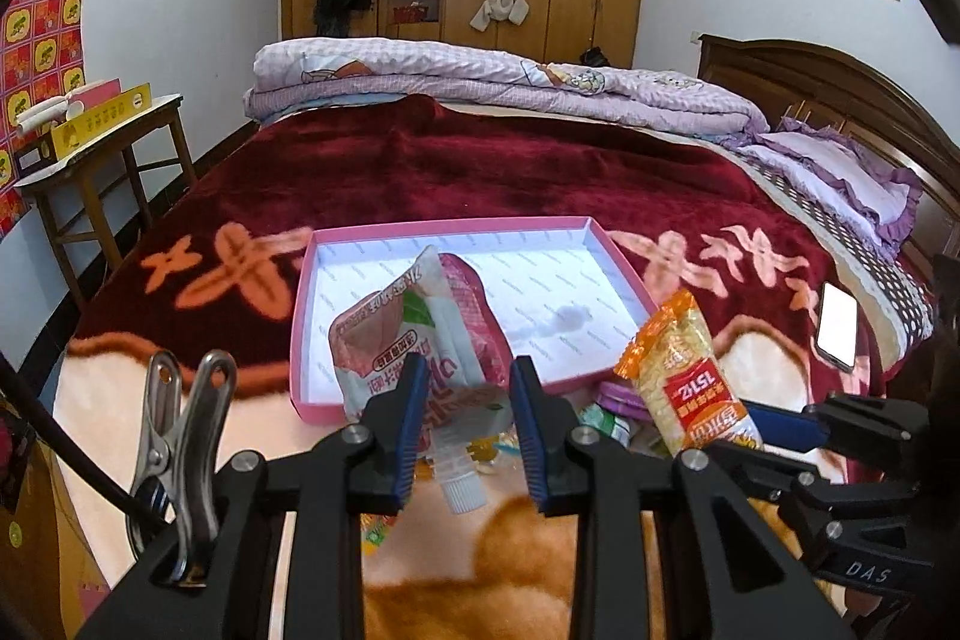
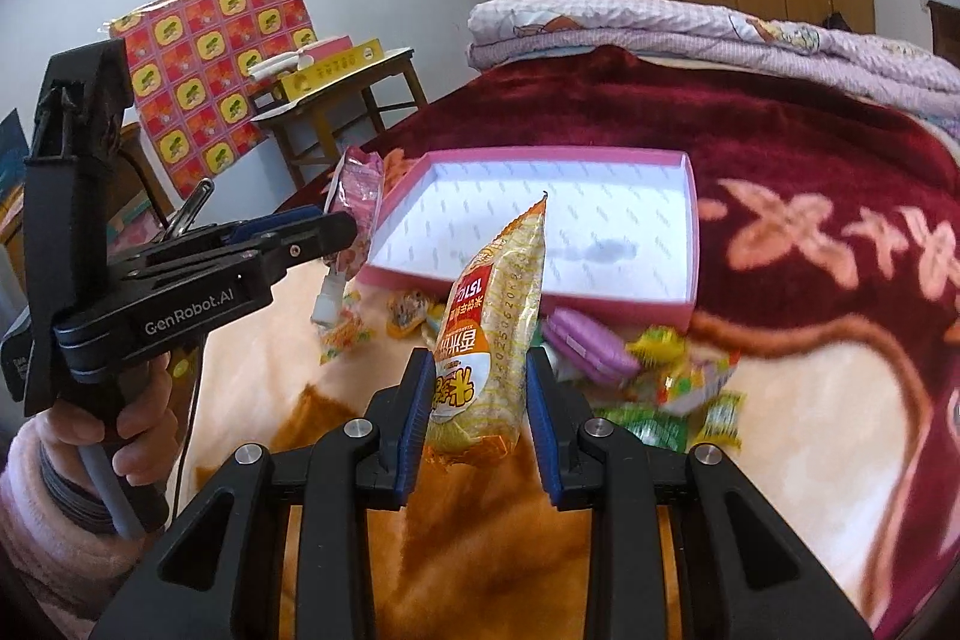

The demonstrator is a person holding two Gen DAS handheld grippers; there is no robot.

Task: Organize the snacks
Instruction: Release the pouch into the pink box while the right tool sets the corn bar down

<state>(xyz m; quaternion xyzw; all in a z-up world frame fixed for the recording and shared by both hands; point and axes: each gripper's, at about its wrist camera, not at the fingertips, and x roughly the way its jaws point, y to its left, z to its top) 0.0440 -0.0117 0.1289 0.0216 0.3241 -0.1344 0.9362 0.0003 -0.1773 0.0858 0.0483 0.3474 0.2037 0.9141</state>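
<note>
A pink shallow box (image 1: pixel 624 274) with a white floor lies on the bed blanket; it also shows in the right wrist view (image 2: pixel 690 244). My left gripper (image 1: pixel 468 388) is shut on a pink-and-white pouch with a white spout (image 1: pixel 414 334), held up at the box's near edge; the pouch shows in the right wrist view (image 2: pixel 354 196). My right gripper (image 2: pixel 480 388) is shut on an orange rice-cracker packet (image 2: pixel 492 334), held upright before the box; it shows in the left wrist view (image 1: pixel 684 370). Several small snacks (image 2: pixel 678 376) lie loose on the blanket near the box.
A purple case (image 2: pixel 591 340) lies among the snacks at the box's near wall. A lit phone (image 1: pixel 837 325) lies on the blanket to the right. Folded quilts (image 1: pixel 480 82) are at the bed's far end. A wooden side table (image 1: pixel 102 148) stands left.
</note>
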